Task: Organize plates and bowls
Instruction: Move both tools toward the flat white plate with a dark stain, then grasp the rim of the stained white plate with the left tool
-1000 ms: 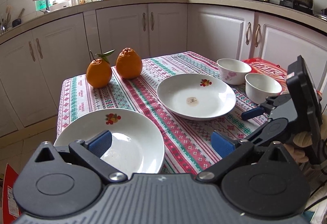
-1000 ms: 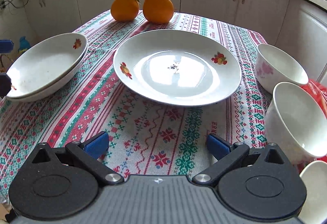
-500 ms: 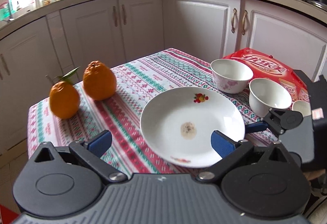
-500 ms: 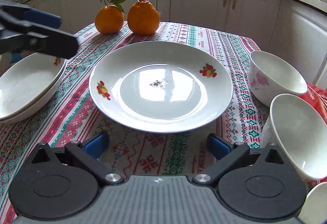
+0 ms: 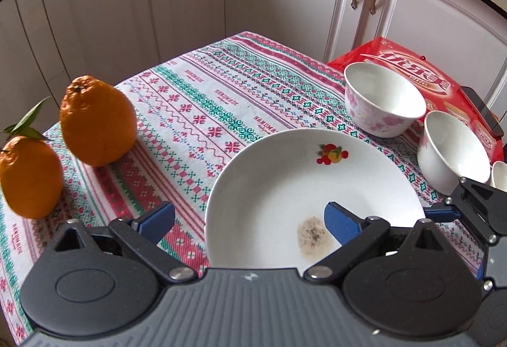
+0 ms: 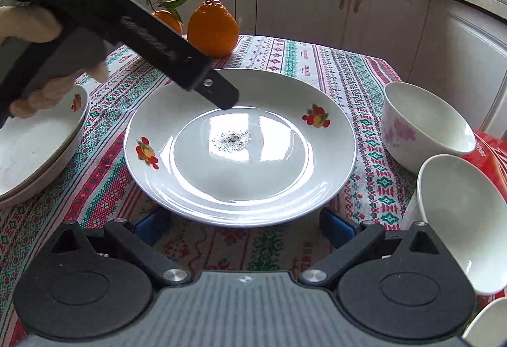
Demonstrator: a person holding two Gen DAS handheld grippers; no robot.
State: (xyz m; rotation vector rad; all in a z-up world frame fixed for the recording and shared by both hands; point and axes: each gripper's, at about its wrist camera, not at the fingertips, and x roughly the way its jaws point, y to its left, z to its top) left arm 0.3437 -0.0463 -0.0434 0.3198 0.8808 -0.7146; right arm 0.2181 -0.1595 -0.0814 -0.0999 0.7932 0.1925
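Left wrist view: left gripper (image 5: 250,220) straddles the dirty plate (image 5: 285,188) rim at frame centre, wide fingers closing — bite deeper before lifting.

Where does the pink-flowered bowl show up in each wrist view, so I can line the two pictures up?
Left wrist: pink-flowered bowl at upper right, beyond the dirty plate, in front of the red box.
Right wrist: pink-flowered bowl at right of centre, beside the same plate.
Shared landmark: the taller orange on the tablecloth.
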